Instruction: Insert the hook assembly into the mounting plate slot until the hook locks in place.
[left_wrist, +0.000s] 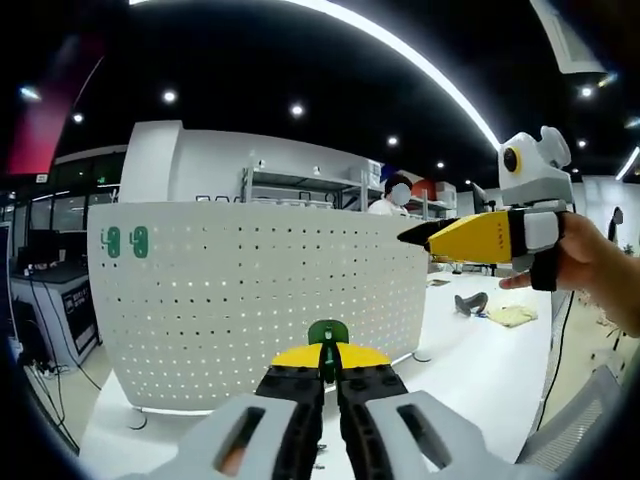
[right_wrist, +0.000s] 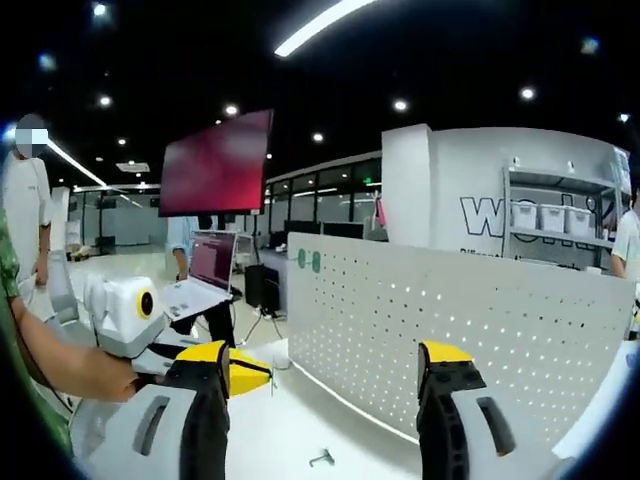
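Observation:
A white perforated mounting plate stands upright on the white table, and it also crosses the right gripper view. Two green hooks sit in its top corner. My left gripper is shut on a green hook piece, held just in front of the plate's lower part. The left gripper also comes in low on the left of the right gripper view, held by a hand. My right gripper stands open with nothing between its jaws, facing the plate. It hovers near the plate's top right edge.
A small metal hook lies on the table before the plate. A dark object and a yellowish cloth lie further right. A laptop on a stand, a red screen, shelving and a person stand around.

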